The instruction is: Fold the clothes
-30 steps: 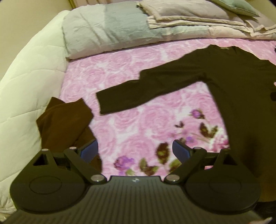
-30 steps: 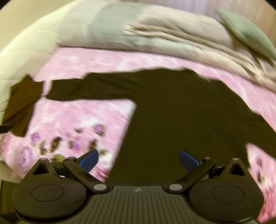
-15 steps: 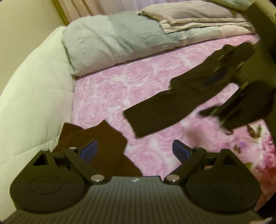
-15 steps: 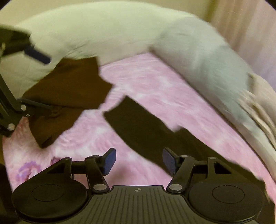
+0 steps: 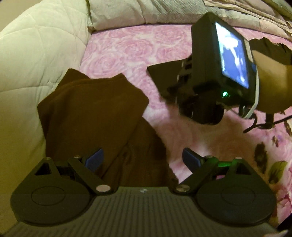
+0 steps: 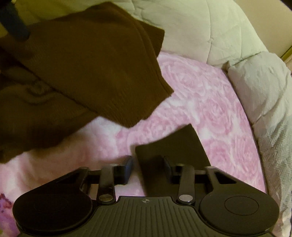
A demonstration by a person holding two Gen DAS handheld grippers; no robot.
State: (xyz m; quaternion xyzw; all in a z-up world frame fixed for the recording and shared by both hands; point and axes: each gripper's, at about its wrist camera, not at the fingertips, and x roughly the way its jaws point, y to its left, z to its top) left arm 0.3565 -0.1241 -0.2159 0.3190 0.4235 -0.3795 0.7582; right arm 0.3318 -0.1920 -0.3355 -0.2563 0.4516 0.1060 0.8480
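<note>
A black long-sleeved top lies on the pink rose bedsheet [image 5: 127, 45]; only its sleeve end [image 6: 173, 145] shows, also seen as the sleeve end [image 5: 162, 73] in the left wrist view. My right gripper [image 6: 147, 168] is low over that cuff, and its jaws are closing with the cuff between them. A strip of sheet still shows beside the left pad. A folded brown garment [image 5: 91, 109] lies at the bed's left side. My left gripper [image 5: 142, 160] hovers open over its near edge, nothing between the pads. The brown garment [image 6: 82, 63] fills the upper left of the right wrist view.
A white quilt [image 5: 36, 45] is bunched along the left edge of the bed. Grey-green bedding [image 5: 118, 14] lies across the head end. The right gripper's body with its lit screen [image 5: 231, 60] and a person's forearm [image 5: 270, 82] cross the right side of the left view.
The right gripper swung left across the bed, rolled, came down over the sleeve end and narrowed its jaws. The left gripper moved left and down over the brown garment, still open.
</note>
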